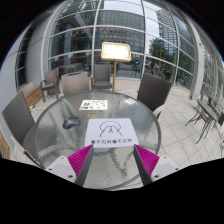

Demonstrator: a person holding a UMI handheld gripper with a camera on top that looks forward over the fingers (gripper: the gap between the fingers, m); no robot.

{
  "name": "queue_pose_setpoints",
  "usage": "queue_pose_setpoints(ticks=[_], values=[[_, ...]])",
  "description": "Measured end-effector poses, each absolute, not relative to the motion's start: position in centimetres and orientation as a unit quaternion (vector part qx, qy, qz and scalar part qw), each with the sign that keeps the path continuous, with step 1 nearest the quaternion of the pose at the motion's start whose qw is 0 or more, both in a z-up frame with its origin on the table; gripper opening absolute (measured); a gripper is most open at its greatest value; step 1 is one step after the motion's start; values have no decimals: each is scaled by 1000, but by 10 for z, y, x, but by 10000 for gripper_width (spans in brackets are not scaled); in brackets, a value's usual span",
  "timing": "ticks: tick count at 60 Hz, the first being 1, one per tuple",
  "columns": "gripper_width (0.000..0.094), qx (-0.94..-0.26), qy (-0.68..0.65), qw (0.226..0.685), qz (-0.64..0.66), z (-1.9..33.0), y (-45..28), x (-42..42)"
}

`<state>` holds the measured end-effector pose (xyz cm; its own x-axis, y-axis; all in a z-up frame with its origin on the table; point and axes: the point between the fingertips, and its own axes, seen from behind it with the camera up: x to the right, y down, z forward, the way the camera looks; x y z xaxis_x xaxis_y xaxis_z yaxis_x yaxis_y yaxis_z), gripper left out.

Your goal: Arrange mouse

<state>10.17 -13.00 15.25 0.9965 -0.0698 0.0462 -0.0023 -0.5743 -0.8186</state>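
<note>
My gripper (112, 166) is positioned above the near edge of a round glass-topped table (60, 140), with both fingers spread wide apart and nothing held between them. The magenta pads (82, 160) on my inner finger faces are visible at either side, angled inward toward each other. Just ahead of my fingers, and roughly centred between them, a white rectangular mat with a dark printed logo and a line of text (112, 133) lies flat on the glass. Beyond the mat and to its left, a small dark computer mouse (70, 122) rests on the table top, apart from the mat and well clear of my fingers. Farther on, near the far side of the table, a small white card with printed markings (93, 105) lies flat. Grey woven chairs (152, 92) stand around the table. Behind them, a wooden sign stand with a pale board (115, 52) stands upright on the paved ground, in front of a tall building with a glass facade (120, 25).
</note>
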Motion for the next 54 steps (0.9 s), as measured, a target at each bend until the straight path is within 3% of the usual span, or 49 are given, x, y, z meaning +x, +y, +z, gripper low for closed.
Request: queue_pose_setpoints(ticks=[4, 5, 12, 21, 35, 54], values=[[807, -900, 9, 435, -26, 132, -141, 86], [807, -902, 8, 432, -24, 111, -133, 71], [807, -919, -8, 395, 11, 56, -127, 10], [815, -930, -29, 364, 39, 12, -83, -56], [820, -933, -40, 357, 39, -12, 24, -127], [808, -930, -35, 365, 25, -20, 150, -153]])
